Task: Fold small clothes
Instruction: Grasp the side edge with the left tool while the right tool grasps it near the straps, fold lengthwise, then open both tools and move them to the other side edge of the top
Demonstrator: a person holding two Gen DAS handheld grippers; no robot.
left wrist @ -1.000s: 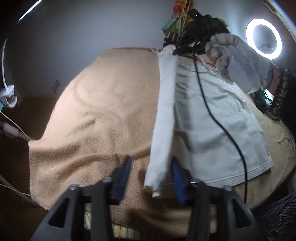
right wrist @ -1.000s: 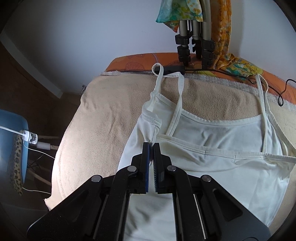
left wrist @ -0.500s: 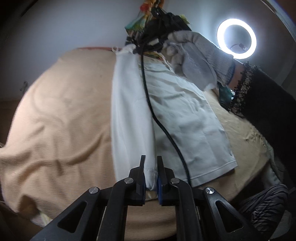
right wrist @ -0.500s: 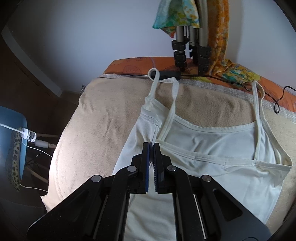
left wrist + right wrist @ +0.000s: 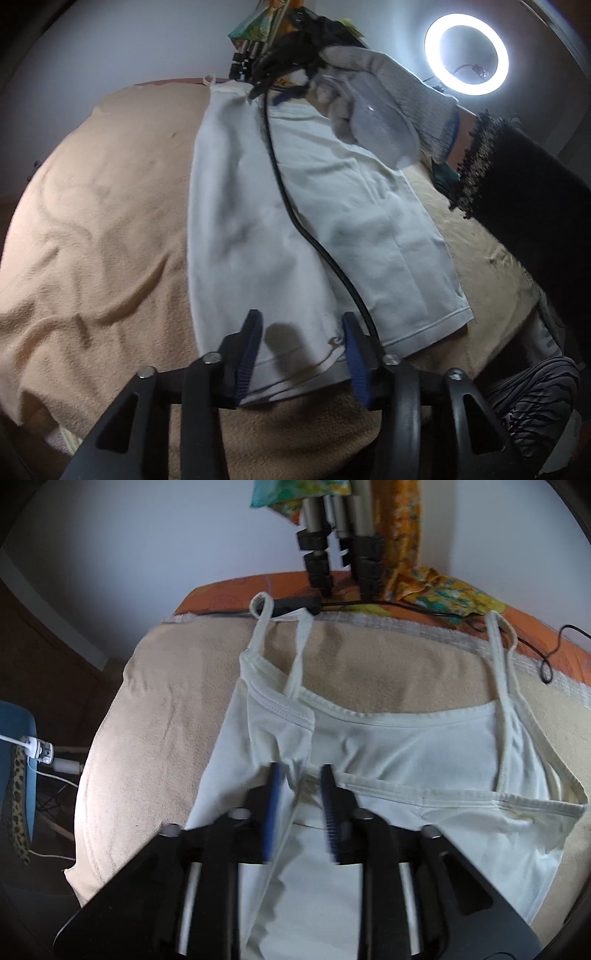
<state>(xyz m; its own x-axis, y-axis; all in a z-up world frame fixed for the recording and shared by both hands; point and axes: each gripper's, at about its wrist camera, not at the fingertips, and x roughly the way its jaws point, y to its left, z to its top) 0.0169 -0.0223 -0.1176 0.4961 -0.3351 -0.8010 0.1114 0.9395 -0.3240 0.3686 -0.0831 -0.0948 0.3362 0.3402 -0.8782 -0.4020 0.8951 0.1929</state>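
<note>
A white strappy top (image 5: 295, 229) lies flat on a beige blanket (image 5: 99, 221), its left side folded over onto the middle. My left gripper (image 5: 301, 325) is open just above the folded hem at the near end. My right gripper (image 5: 301, 771) is open over the folded upper edge of the top (image 5: 388, 753), near the left strap (image 5: 295, 653). Neither holds cloth. The gloved hand (image 5: 373, 96) that holds the right gripper shows at the far end in the left wrist view.
A black cable (image 5: 291, 206) trails across the top. A lit ring light (image 5: 466, 55) stands at the back right. Black tripod legs (image 5: 332, 550) and a colourful cloth (image 5: 424, 576) stand at the far edge. A blue chair (image 5: 14, 768) is at the left.
Both grippers have opened and let go of the top. Its left side now lies folded over on the middle, wider and flatter than before.
</note>
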